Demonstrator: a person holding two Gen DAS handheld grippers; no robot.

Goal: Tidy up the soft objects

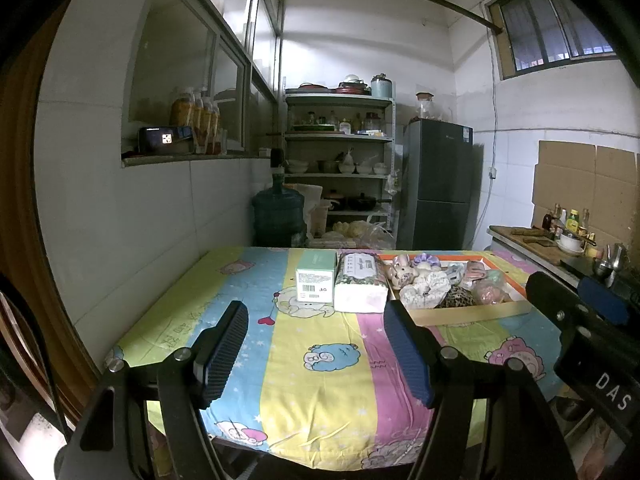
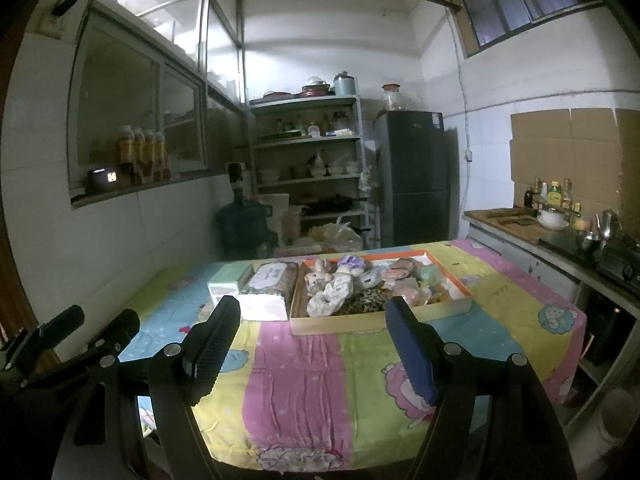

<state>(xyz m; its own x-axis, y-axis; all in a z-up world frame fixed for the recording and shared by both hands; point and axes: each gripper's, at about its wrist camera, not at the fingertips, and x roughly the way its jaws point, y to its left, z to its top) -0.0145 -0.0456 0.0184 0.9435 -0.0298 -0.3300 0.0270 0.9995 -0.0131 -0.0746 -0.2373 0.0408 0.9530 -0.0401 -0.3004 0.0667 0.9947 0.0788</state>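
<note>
While both claws hang over the near edge of the cartoon-print tablecloth (image 1: 320, 344), the left gripper (image 1: 316, 320) and right gripper (image 2: 312, 316) stand wide and empty; the soft toys (image 2: 340, 292) lie heaped in a shallow cardboard tray (image 2: 360, 322) beside a tissue pack (image 1: 358, 286) and a green box (image 1: 316, 278).

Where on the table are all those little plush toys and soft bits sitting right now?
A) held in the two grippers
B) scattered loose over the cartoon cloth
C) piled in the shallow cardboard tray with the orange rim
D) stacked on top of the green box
C: the soft toys lie heaped inside the shallow tray, next to the tissue pack and the green box; both grippers are open and empty.
</note>
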